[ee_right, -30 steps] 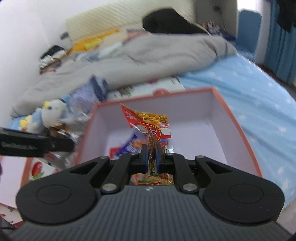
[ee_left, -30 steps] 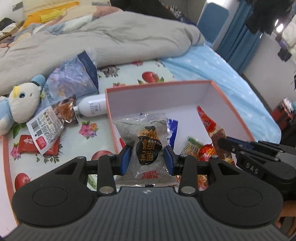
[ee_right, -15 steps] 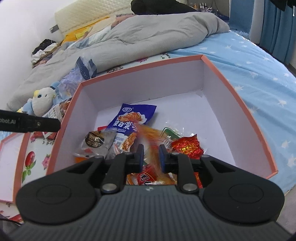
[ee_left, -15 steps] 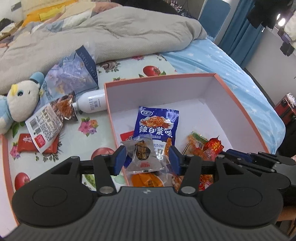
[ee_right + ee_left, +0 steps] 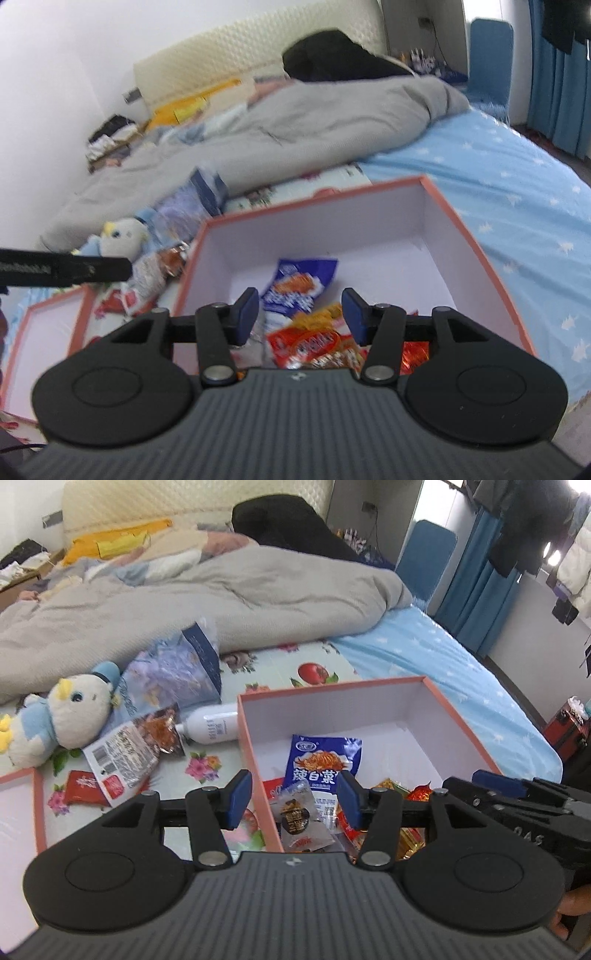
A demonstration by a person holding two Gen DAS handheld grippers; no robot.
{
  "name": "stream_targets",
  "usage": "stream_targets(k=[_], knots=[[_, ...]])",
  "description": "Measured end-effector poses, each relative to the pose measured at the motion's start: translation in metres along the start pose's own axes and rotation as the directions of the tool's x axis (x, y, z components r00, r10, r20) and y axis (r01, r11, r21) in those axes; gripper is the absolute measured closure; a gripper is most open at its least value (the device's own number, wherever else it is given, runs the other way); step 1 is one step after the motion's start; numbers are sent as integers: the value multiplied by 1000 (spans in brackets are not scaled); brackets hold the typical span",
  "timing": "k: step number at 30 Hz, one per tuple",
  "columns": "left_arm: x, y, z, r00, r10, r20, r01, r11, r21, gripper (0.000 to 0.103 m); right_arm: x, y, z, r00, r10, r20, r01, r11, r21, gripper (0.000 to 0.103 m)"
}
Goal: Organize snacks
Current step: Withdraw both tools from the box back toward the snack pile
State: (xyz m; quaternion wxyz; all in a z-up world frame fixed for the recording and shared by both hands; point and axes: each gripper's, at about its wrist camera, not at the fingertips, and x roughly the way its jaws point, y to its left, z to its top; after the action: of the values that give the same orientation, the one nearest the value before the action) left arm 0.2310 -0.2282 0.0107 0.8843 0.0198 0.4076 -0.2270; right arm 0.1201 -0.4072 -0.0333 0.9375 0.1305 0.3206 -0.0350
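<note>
- The clear-wrapped snack (image 5: 300, 821) that the left gripper (image 5: 293, 799) carried a second ago now lies loose inside the pink-rimmed box (image 5: 255, 746), against its near-left wall, overlapping the blue packet (image 5: 325, 762).
- The red-and-orange packet (image 5: 308, 341) that the right gripper (image 5: 299, 314) held pinched upright a second ago now rests on the heap at the near end of the box.
- The left gripper's fingers stand about half open with nothing pressed between them; they opened earlier in the last second.
- The right gripper's fingers have just been opening from fully closed, and now stand apart and empty above the heap.
- Both drops look complete, so both hands are free for the next pick.
- Outside the box on the bed mat, a brown-and-white packet (image 5: 135, 751) and a red packet (image 5: 83, 786) still wait, beside a white bottle (image 5: 212, 729) and a plush bird (image 5: 66, 712).
</note>
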Motion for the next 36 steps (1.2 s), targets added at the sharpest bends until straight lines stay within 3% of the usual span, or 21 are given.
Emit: stream_targets(k=[13,27,36], knots=[[-80,36,-30,992,55,116,-48,997,-58,46,-48,63,-2,987,119,106,-112,991,-66,51],[-154,103,-98,977,163,134,-137,973,-188,46,-79,133,-44,970,235,63,-225,964,-141,51],[-194,128,-135,975,171,142,-133,961,-244,46,-101,165,-63,961,270,58,-259,953,-157,51]])
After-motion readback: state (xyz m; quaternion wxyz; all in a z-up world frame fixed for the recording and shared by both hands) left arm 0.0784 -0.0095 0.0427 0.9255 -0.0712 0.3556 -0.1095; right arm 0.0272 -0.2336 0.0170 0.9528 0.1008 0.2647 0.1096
